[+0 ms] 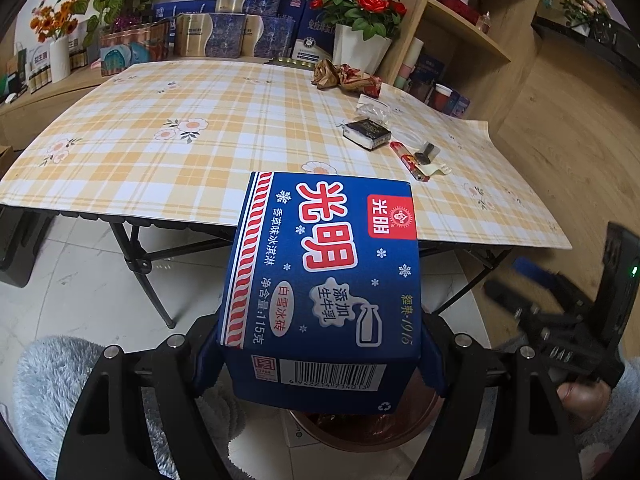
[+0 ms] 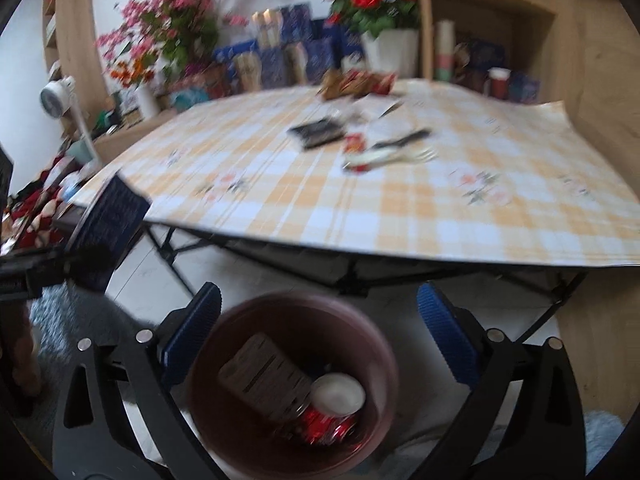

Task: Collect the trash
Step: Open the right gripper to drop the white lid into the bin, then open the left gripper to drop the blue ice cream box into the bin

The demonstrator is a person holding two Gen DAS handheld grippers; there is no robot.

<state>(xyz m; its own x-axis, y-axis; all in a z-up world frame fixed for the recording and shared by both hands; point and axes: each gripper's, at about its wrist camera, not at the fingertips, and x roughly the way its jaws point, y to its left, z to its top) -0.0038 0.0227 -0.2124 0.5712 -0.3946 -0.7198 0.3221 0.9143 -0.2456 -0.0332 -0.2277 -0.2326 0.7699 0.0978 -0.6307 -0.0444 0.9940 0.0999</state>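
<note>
Left tool (image 1: pixel 320 344) clamps an ice-cream carton (image 1: pixel 320 272) above the bin (image 2: pixel 292 384); right tool (image 2: pixel 320 340) gapes empty; wrappers (image 1: pixel 346 76) remain on the counter (image 1: pixel 160 160).

Both views are evenly and fairly brightly lit by soft, diffuse light, with no hard shadows on the desk (image 1: pixel 168 120). The left wrist view is sharp: print on the blue ice-cream carton (image 1: pixel 324 276) reads clearly, with only a mild sheen on its top face. A pale reflection lies on the tiled floor (image 1: pixel 80 280) beneath the desk. The right wrist view is smeared by motion blur throughout; the litter on the checked cloth (image 2: pixel 360 200) and the contents of the brown bin (image 2: pixel 296 384) lose their outlines. Fisheye distortion bends the desk edge and shelves (image 1: pixel 472 20) into curves, and black vignetting fills the corners of both pictures.
</note>
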